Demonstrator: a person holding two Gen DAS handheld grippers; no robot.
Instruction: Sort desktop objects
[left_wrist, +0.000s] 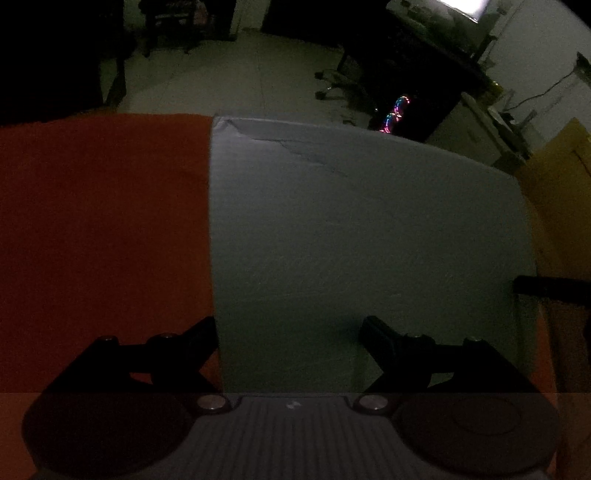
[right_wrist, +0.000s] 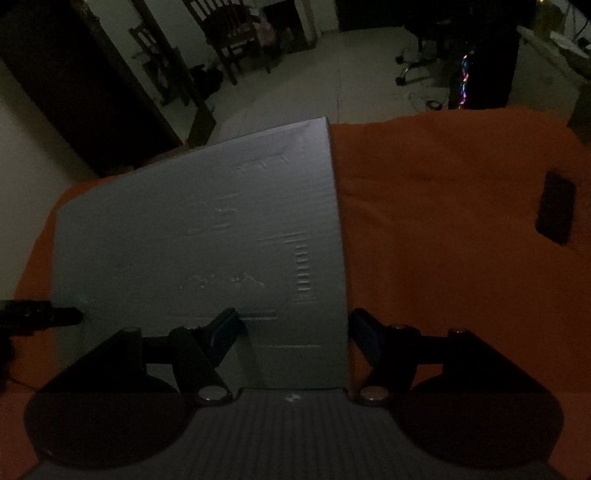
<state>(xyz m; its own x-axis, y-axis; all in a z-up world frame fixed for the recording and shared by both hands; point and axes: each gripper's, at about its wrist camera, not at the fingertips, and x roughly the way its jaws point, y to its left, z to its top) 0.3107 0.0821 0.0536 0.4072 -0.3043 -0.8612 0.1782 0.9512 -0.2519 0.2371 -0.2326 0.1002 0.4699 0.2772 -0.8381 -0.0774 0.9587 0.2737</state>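
A large flat grey box lies over an orange cloth in very dim light. My left gripper straddles the box's left edge: one finger stands off the side over the cloth, the other over the grey top. Its jaws stand wide and nothing is pinched. In the right wrist view my right gripper straddles the right edge of the grey box the same way, open. Each gripper shows as a dark bar at the far side of the other's view. I cannot tell whether the box rests on the cloth.
A small dark rectangular object lies on the orange cloth to the right of the box. Beyond the table's far edge are a pale floor, wooden chairs, an office chair base and a computer case with coloured lights.
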